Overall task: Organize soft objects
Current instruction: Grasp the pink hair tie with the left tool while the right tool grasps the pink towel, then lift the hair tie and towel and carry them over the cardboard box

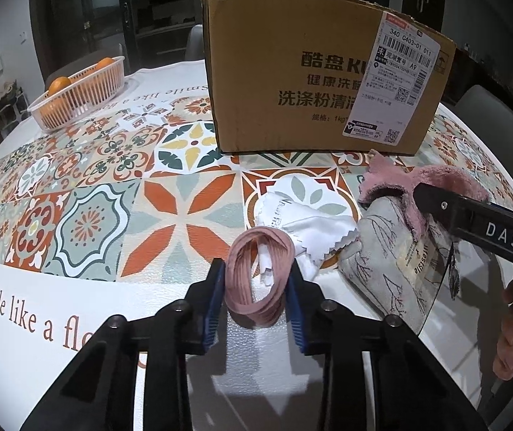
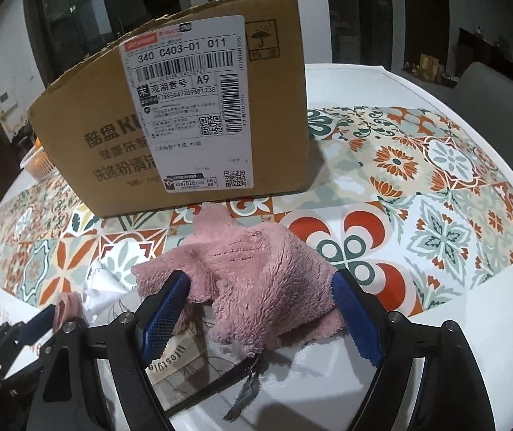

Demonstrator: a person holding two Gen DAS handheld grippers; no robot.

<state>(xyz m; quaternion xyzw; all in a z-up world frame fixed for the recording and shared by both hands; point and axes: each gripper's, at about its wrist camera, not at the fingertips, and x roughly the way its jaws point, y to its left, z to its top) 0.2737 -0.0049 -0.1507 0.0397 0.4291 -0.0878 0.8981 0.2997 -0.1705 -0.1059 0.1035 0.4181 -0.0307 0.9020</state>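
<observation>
A loop of pink hair bands [image 1: 256,276] stands on the white border of the tablecloth, and my left gripper [image 1: 256,298] is shut on it, blue pads pressing both sides. Just behind it lies a crumpled white wiping cloth [image 1: 303,222]. To the right, a fluffy pink cloth [image 2: 256,269] is draped over a grey twig-print pouch [image 1: 393,262]. My right gripper [image 2: 260,309] stands open, its fingers straddling the pink cloth without squeezing it. The pouch [image 2: 181,355] shows under the cloth's near edge.
An open cardboard box [image 1: 274,89] with a shipping label stands behind the soft items. A white basket of oranges [image 1: 80,93] sits at the far left of the patterned tablecloth [image 1: 87,186]. A person's fingers [image 1: 508,337] show at the right edge. Chairs stand beyond the table.
</observation>
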